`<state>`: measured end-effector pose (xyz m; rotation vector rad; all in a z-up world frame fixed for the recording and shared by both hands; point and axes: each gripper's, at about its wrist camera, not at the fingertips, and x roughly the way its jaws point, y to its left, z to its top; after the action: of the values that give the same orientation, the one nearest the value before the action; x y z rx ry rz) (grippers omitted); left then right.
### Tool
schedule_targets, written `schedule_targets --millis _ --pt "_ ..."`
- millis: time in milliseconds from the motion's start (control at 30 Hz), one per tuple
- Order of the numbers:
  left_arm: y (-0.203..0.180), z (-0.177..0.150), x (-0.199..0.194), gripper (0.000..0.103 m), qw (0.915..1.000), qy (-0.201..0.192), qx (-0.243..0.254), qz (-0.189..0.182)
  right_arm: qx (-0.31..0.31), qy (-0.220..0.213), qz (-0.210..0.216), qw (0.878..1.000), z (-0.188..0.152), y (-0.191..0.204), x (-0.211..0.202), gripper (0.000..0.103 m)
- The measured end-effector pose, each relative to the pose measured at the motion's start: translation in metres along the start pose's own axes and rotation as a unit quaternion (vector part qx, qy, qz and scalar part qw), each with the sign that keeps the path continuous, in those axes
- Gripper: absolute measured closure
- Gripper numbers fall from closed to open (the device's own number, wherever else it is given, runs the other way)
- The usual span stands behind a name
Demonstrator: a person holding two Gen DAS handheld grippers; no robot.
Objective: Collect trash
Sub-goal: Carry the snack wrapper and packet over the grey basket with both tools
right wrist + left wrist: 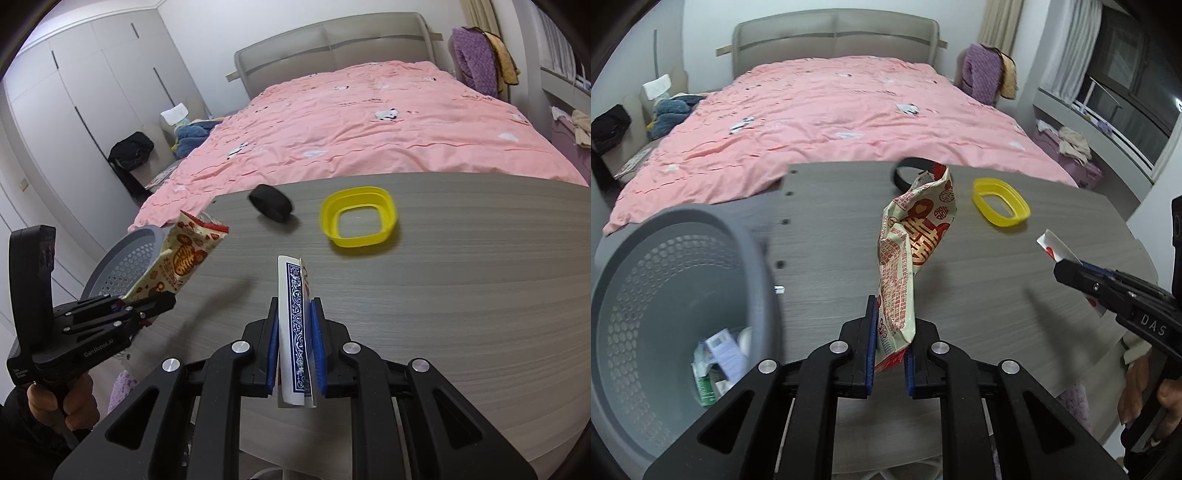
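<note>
My left gripper [891,325] is shut on a cream and red snack wrapper [912,243], held above the grey table [1015,295]; it also shows in the right wrist view [177,264]. A grey perforated trash basket [665,295] with some trash inside stands to the left of it, beside the table edge. My right gripper [295,321] is shut on folded playing cards [293,325] with a blue patterned back, above the table. The right gripper [1067,267] shows at the right of the left wrist view.
A yellow plastic ring [358,221] and a black ring [271,203] lie on the far part of the table. Behind the table is a bed with a pink cover [369,129]. The basket [125,262] sits low at the table's left.
</note>
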<state>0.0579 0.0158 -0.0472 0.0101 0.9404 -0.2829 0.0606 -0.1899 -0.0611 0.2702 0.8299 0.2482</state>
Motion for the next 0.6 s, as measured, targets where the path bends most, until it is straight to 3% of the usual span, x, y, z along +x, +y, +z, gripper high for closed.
schedule_targets --millis 333,600 --pt "0.087 -0.015 -0.035 0.091 0.992 -0.029 -0.074 0.098 -0.064 0.008 0.057 0.996 0.019 0.083 0.031 0.087" --pt "0.147 -0.025 -0.05 0.091 0.9814 -0.037 -0.122 0.143 -0.113 0.024 0.099 0.988 0.03 0.149 0.06 0.087"
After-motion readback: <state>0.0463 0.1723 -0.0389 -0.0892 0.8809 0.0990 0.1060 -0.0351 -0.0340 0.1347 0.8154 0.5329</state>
